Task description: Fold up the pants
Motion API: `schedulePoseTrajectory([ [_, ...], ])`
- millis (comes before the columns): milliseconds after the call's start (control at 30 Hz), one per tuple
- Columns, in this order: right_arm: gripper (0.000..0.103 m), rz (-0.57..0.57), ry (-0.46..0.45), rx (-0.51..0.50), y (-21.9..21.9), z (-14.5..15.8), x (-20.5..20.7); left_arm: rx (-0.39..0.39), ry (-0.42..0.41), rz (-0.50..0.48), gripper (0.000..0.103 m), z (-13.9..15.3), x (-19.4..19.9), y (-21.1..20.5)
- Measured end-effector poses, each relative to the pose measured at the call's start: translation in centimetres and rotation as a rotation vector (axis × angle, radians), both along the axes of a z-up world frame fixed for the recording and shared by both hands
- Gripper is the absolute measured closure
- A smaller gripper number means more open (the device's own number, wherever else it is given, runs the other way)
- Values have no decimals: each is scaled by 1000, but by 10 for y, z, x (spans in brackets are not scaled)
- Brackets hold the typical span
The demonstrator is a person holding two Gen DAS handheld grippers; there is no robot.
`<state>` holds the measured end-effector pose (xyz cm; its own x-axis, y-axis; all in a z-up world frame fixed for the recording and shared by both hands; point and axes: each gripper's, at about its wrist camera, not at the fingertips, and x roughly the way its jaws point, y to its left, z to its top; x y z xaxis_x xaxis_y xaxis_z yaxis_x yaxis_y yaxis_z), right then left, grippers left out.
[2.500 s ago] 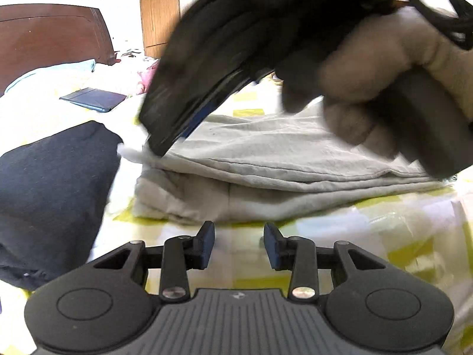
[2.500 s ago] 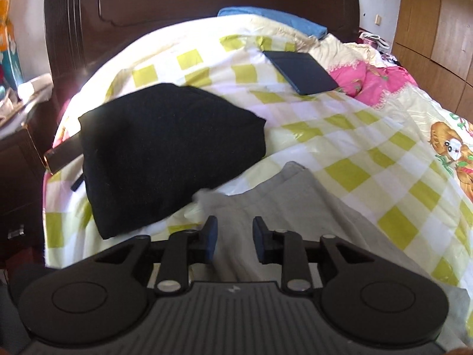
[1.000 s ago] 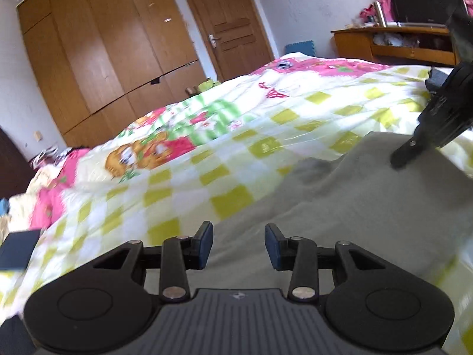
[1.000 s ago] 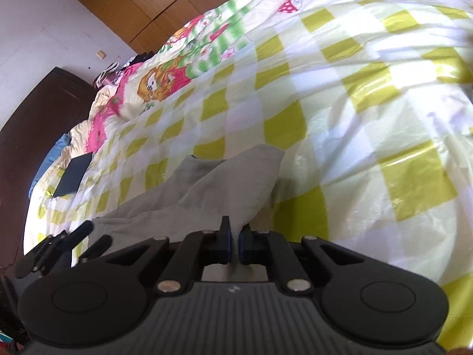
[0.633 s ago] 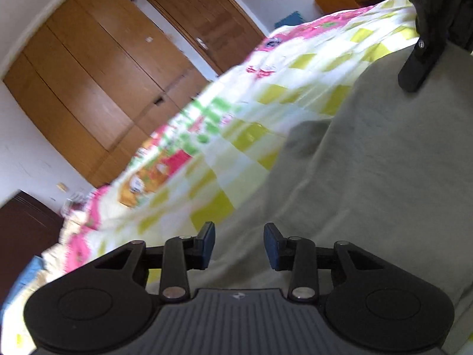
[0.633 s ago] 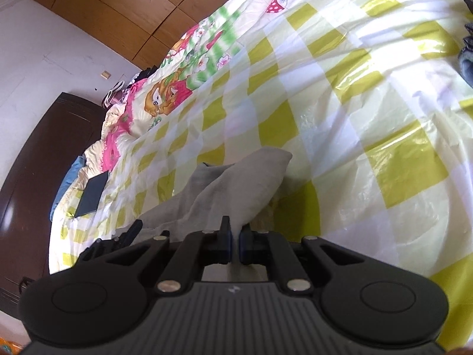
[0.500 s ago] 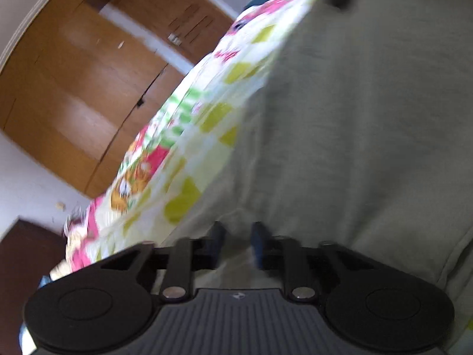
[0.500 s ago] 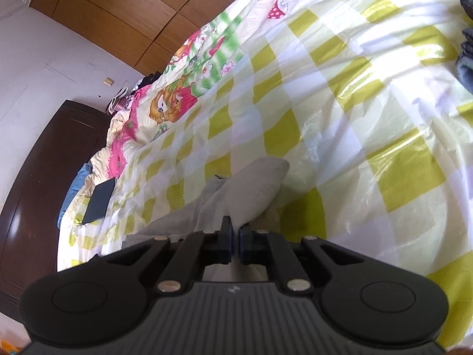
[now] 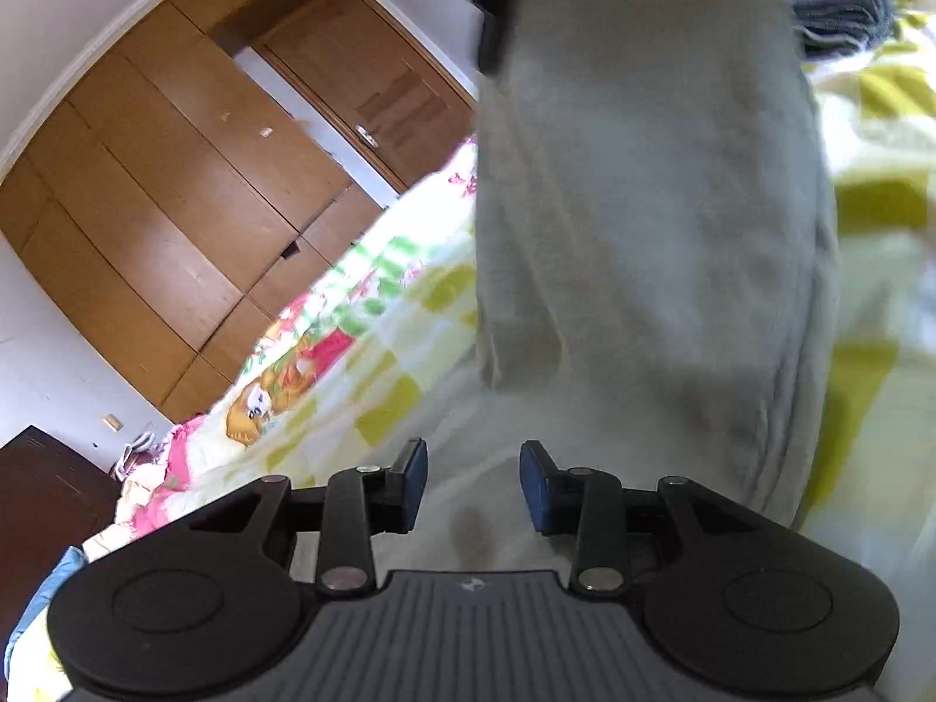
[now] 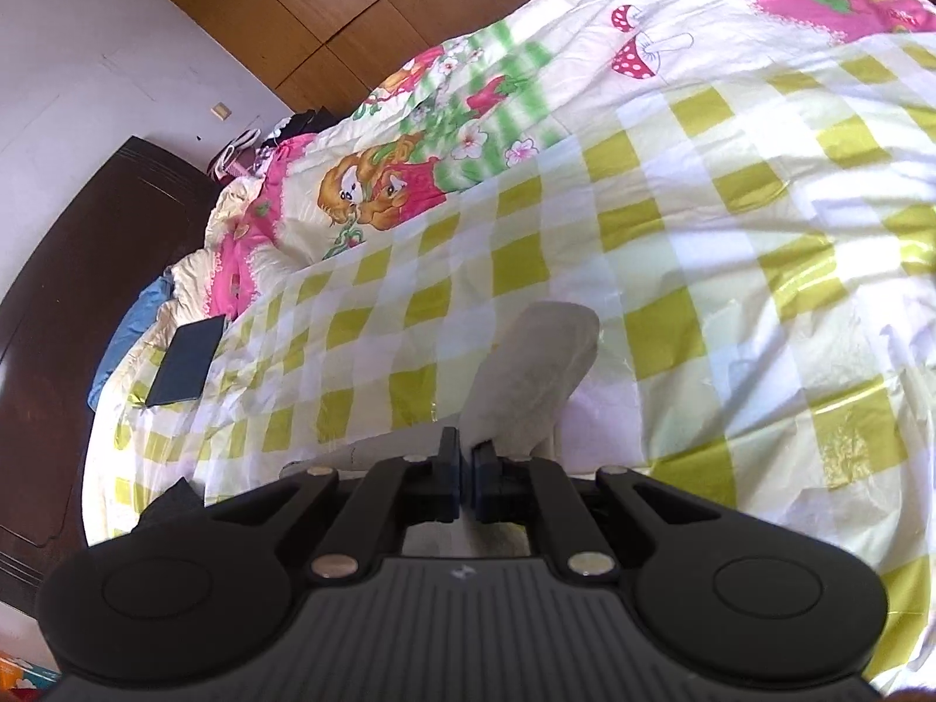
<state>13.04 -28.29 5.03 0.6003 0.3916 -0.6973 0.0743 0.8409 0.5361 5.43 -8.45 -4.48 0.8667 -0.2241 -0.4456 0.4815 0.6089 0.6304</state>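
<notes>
Compared with half a second earlier, the left claw has just been opening and now stands moderately wide, with grey cloth lying under the gap but not pinched. The right claw remains clamped on a folded edge of the pants and has risen above the bed. The pants are plain grey; one panel hangs lifted from the right claw, the remainder resting on the checked bedspread.
</notes>
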Motion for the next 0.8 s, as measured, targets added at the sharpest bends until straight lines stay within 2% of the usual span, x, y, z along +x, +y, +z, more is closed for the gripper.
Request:
schedulePoseTrajectory([
  [67, 98, -2, 41, -11, 21, 3, 11, -12, 26, -51, 65, -9, -4, 3],
  [167, 98, 31, 43, -46, 65, 6, 25, -55, 40, -52, 67, -11, -5, 7],
  [300, 96, 157, 84, -70, 134, -4, 42, -112, 99, -94, 61, -2, -6, 30],
  [333, 94, 194, 105, -72, 149, -8, 42, -131, 107, -89, 57, -1, -5, 36],
  [400, 92, 251, 142, -65, 169, -13, 40, -200, 147, -71, 51, 4, -2, 48],
  [500, 92, 284, 126, -24, 176, -9, 30, -293, 204, -45, 45, 8, 10, 65],
  [600, 92, 269, 68, -83, 166, 1, 22, -336, 233, -33, 43, 9, 16, 78],
  [633, 90, 262, 62, -111, 160, 1, 21, -343, 233, -29, 42, 9, 15, 81],
  [733, 75, 256, 47, -137, 145, -14, 24, -361, 229, -11, 35, 10, 18, 94],
  [800, 73, 259, 34, -127, 138, -31, 28, -380, 237, 3, 32, 8, 18, 101],
])
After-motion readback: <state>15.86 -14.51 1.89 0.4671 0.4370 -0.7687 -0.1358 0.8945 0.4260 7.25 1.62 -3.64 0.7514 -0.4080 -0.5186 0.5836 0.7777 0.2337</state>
